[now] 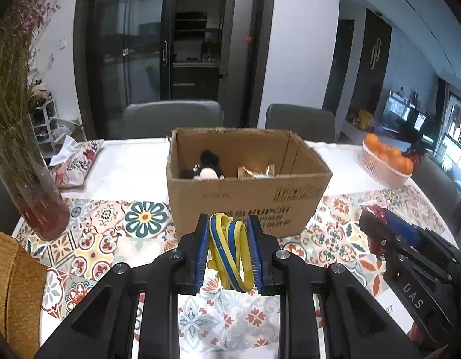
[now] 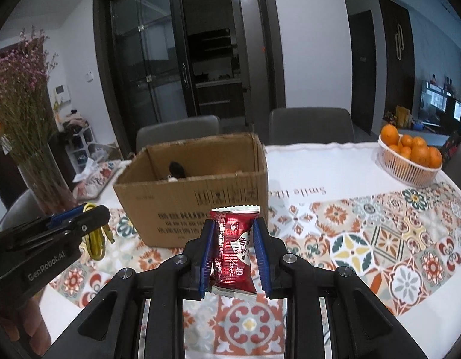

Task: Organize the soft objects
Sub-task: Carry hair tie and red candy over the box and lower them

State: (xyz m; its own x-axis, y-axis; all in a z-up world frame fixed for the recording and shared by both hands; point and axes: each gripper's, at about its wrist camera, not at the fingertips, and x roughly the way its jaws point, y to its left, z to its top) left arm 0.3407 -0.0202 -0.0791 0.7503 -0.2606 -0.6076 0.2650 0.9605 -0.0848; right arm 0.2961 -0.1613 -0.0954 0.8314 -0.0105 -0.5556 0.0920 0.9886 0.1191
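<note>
Coiled yellow-and-blue bands (image 1: 230, 254) clamped in left tool (image 1: 229, 239), glossy red snack packet (image 2: 235, 254) gripped by right tool (image 2: 235, 251), both angled down above patterned tabletop (image 2: 365, 239), facing open cardboard box (image 1: 245, 191)

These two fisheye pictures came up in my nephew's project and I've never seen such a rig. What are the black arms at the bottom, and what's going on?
No robot here: a person holds a two-finger gripper in each hand, each with a camera looking along its fingers. In the left view, the left gripper is shut on a yellow-and-blue rubbery band bundle. In the right view, the right gripper is shut on a red foil snack packet. Ahead on the tile-patterned tablecloth stands an open brown cardboard box with a black-and-white plush toy inside. A white basket of oranges and a glass vase of dried flowers stand aside.
</note>
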